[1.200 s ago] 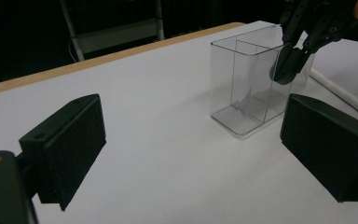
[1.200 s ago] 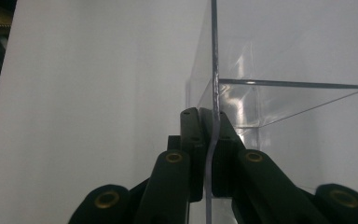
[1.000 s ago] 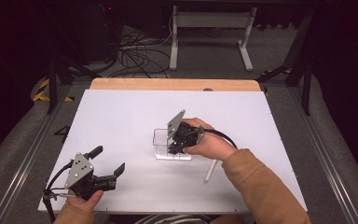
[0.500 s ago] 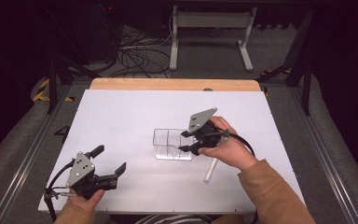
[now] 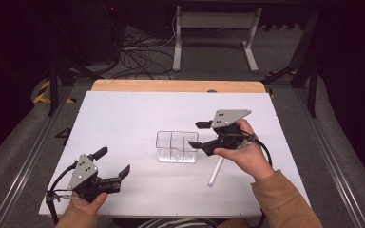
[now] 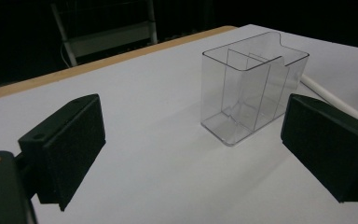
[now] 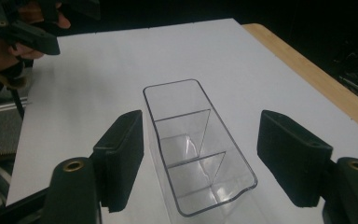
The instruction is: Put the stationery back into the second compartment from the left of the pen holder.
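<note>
My right tool [image 5: 198,135] hangs just beside the clear organizer [image 5: 177,147], jaws just opened wide, empty.
My left tool [image 5: 110,162] rests low on the surface [image 5: 123,114], jaws wide.

One clear organizer [image 5: 177,147], one white pen [image 5: 216,171], two tools

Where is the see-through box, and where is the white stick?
see-through box [image 5: 177,147], high view, on its middle divider.
white stick [image 5: 215,173], high view, on the middle of its length.
</note>
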The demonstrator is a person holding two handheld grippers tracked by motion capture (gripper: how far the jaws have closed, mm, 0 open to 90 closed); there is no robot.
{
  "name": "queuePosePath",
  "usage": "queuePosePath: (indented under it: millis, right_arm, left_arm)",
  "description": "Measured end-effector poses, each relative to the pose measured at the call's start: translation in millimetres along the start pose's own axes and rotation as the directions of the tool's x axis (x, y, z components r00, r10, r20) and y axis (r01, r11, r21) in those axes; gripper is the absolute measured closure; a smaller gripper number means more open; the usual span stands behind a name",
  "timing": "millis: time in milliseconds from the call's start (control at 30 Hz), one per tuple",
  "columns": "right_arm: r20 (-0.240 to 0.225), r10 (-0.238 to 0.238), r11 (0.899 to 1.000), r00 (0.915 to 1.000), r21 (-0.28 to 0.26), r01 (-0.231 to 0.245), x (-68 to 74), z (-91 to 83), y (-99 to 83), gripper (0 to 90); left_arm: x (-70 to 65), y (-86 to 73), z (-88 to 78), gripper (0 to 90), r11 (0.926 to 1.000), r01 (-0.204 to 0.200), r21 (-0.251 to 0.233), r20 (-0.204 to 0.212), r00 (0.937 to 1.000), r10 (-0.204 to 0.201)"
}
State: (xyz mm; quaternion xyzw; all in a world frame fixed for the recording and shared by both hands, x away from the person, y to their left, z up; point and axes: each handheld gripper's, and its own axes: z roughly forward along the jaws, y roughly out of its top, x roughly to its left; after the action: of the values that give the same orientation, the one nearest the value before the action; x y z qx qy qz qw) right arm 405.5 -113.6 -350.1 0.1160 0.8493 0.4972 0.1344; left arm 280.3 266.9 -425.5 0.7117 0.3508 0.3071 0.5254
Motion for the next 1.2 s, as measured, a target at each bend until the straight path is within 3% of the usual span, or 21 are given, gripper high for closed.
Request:
queuePosePath:
  millis: [67,167,300,567,767,1000,1133,1200]
  right_arm:
    - [0.022,0.009,0.999,0.9997,-0.049,-0.007,2.3,-9.6,-3.8,35.1]
    - [0.038,0.019,0.997,0.9991,-0.069,-0.016,4.1,-17.7,-8.2,34.9]
    - [0.083,0.054,0.996,0.9951,-0.079,-0.047,7.5,-34.9,-20.6,34.6]
    - [0.132,0.110,0.990,0.9851,-0.100,-0.097,6.6,-56.8,-41.9,33.3]
    - [0.163,0.140,0.985,0.9766,-0.120,-0.121,7.2,-67.1,-51.9,31.6]
    - [0.223,0.194,0.973,0.9552,-0.168,-0.158,8.4,-81.4,-71.3,31.2]
    - [0.266,0.234,0.964,0.9353,-0.190,-0.187,6.0,-87.4,-84.5,31.4]
    - [0.273,0.246,0.963,0.9301,-0.179,-0.202,4.4,-90.2,-89.6,31.6]
  left_arm:
    - [-1.1,1.8,0.7,6.5,1.0000,-0.003,0.001,0.010,0.9999,0.003]
    - [-2.0,4.7,1.0,6.1,1.0000,0.003,0.000,0.022,0.9998,-0.003]
    - [-1.8,6.1,-0.2,5.7,1.0000,0.009,-0.003,0.024,0.9997,-0.009]
    - [-1.9,8.1,-0.4,5.8,0.9999,0.002,-0.010,0.008,1.0000,-0.002]
    - [-7.2,14.8,1.5,5.6,0.9996,0.029,-0.006,0.054,0.9981,-0.029]
    - [-29.7,37.8,5.8,6.1,0.9999,0.009,0.009,0.102,0.9948,-0.010]
    - [-42.8,51.3,18.3,6.9,0.9997,-0.002,0.024,0.133,0.9912,-0.001]
    - [-50.1,57.8,28.1,7.1,0.9992,-0.012,0.037,0.152,0.9883,0.007]
